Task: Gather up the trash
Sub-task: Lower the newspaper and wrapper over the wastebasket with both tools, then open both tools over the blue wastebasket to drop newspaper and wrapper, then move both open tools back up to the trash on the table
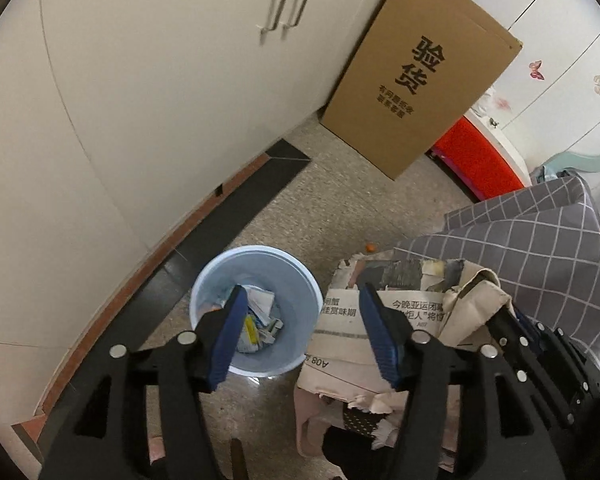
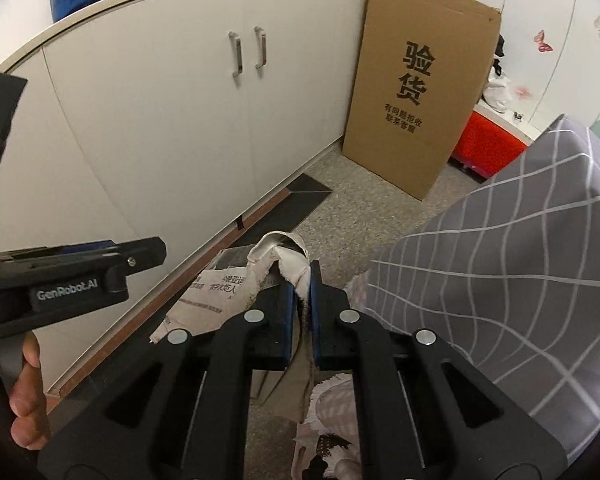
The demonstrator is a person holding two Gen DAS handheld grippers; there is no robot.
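Observation:
A light blue bin [image 1: 220,268] stands on the floor with paper scraps [image 1: 260,320] inside. My left gripper [image 1: 303,292] hangs open above its right rim, and nothing is pressed between the blue pads. Right of the bin hangs a crumpled newspaper [image 1: 352,344]. The right gripper [image 1: 540,344] holds it from the right side. In the right wrist view, my right gripper [image 2: 302,280] is shut on a twisted fold of that newspaper [image 2: 220,292], which droops below and to the left of the fingers.
A white cabinet [image 1: 160,100] runs along the left, with a dark plinth at its foot. A tall cardboard box [image 1: 420,80] leans at its far end, beside a red container [image 1: 476,160]. Grey checked cloth [image 1: 540,248] fills the right. A hand [image 2: 28,392] grips the left tool's housing [image 2: 72,292].

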